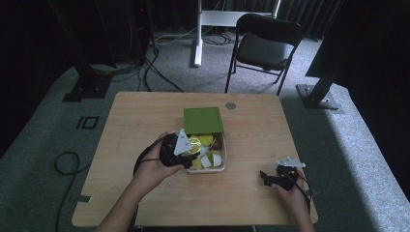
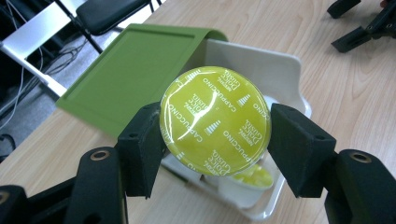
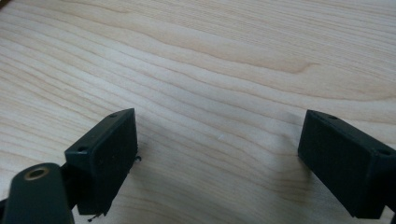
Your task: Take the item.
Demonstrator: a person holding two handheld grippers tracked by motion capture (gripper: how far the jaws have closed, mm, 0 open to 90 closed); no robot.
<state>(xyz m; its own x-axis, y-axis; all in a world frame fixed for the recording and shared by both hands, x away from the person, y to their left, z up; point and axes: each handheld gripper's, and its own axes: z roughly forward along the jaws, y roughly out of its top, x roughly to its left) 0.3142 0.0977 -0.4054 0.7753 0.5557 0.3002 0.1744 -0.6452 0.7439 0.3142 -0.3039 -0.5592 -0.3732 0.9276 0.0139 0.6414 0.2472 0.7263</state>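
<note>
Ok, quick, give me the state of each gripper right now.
Left gripper: shut on the yellow-green capsule, held above the white box.
Right gripper: open, nothing between its jaws, over the bare wooden table.

"Cappuccino", "Nescafé Dolce Gusto" on capsule lid (image 2: 215,120)

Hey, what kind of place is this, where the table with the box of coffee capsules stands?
Probably a lab or recording studio: dark curtains all round, loose cables on grey carpet, a metal stand and a folding chair behind the wooden table.
</note>
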